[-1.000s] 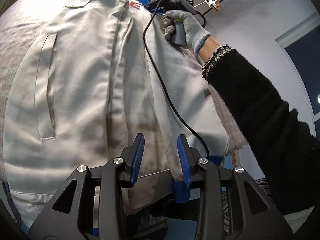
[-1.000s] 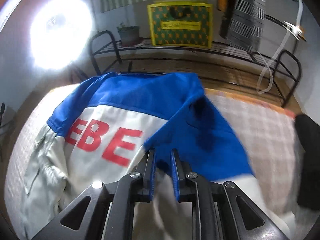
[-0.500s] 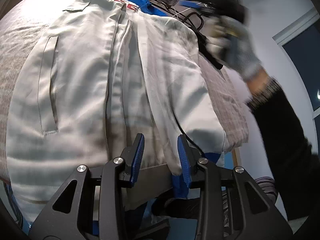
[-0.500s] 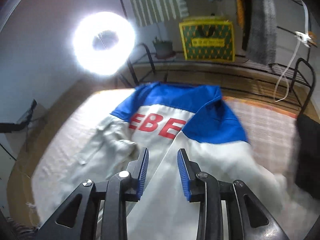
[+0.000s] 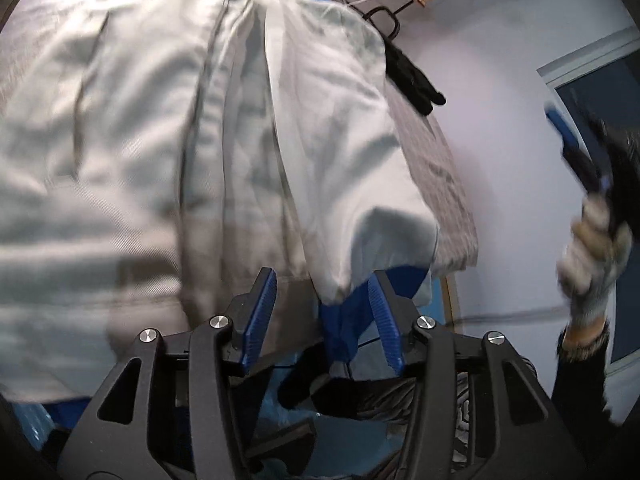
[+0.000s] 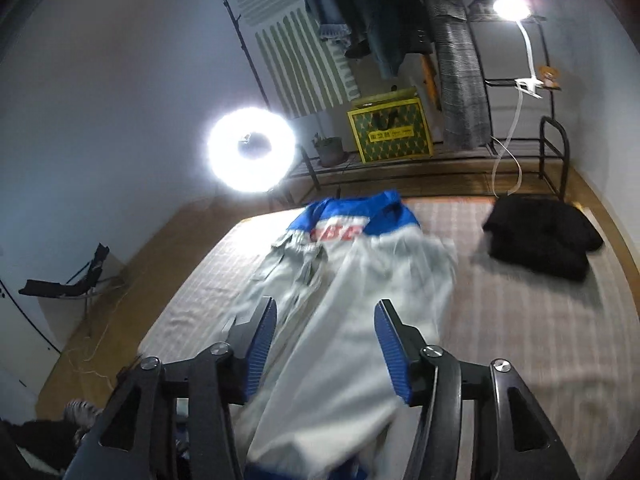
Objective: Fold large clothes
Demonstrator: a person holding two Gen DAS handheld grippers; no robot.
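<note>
A large light-grey jacket with blue shoulders and red letters lies on the checked bed cover, its right side folded over the middle. In the left wrist view the jacket fills the frame. My left gripper is open at the jacket's hem, with a blue cuff hanging between the fingers. My right gripper is open and empty, raised above the jacket's lower part. It also shows blurred at the right edge of the left wrist view, held by a gloved hand.
A black garment lies on the bed's far right. A ring light stands at the bed's far left. Behind the bed is a black metal rack with a yellow box and hanging clothes.
My right gripper opened, let go of the jacket's blue shoulder and pulled back and up, away from the bed. My left gripper opened wider at the hem.
</note>
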